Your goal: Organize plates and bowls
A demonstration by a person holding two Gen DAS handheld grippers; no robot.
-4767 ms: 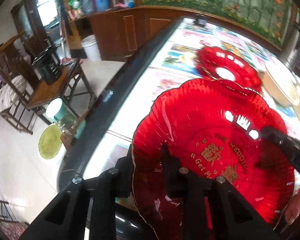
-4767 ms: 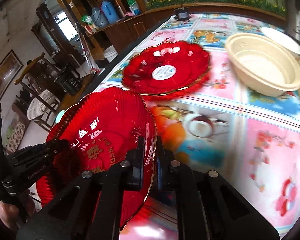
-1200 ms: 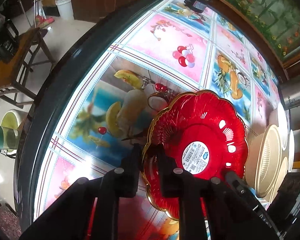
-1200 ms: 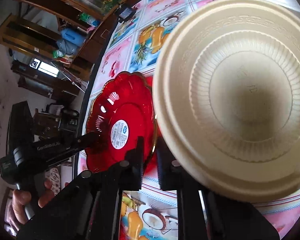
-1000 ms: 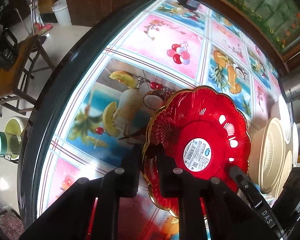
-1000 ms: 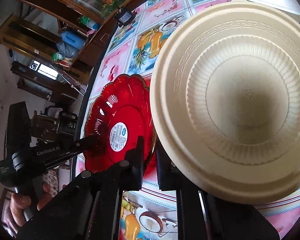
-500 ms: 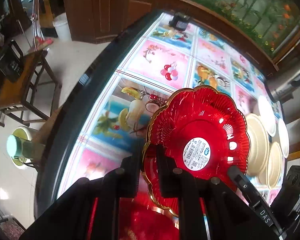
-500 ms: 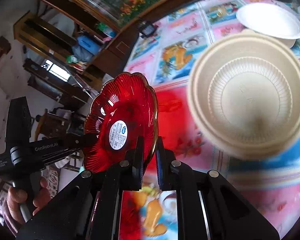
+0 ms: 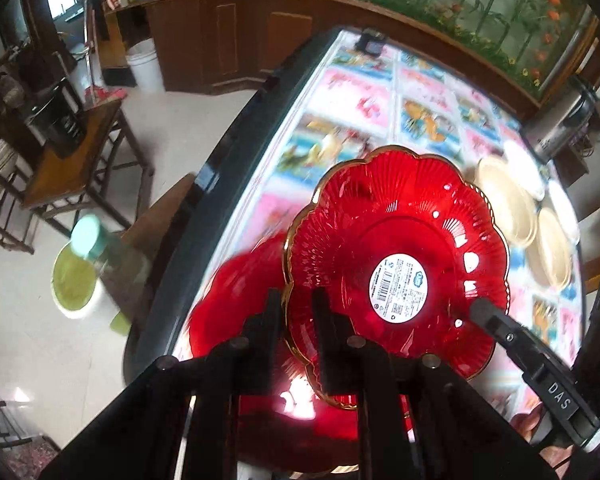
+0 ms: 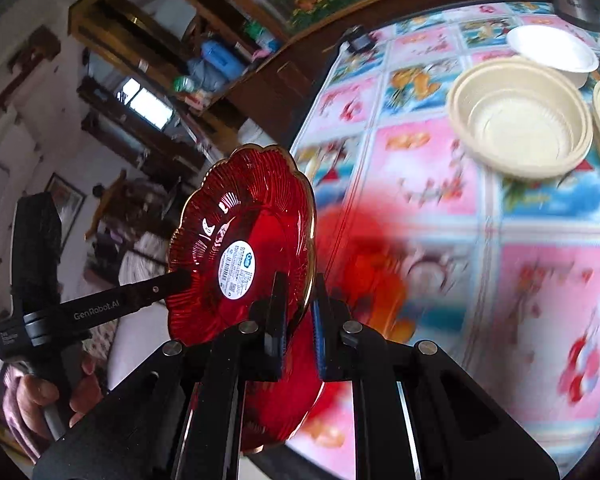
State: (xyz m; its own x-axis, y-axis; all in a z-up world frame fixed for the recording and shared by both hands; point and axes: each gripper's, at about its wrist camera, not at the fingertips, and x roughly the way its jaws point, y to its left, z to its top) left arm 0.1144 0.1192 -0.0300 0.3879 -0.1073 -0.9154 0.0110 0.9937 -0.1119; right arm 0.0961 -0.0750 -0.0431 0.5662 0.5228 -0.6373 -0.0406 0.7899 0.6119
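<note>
Gripping the red plate (image 9: 400, 256) from opposite rims, both tongs hold it.

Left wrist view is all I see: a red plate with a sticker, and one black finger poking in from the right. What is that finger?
Observer: It belongs to the right gripper, whose two fingers are shut on the plate's rim.
Visitor: So who holds the gripper my camera sits on?
Observer: A hand grips the left gripper's handle.
Visitor: And those cream discs on the table?
Observer: The nearest is no disc but a deep cream bowl, standing upright.
</note>
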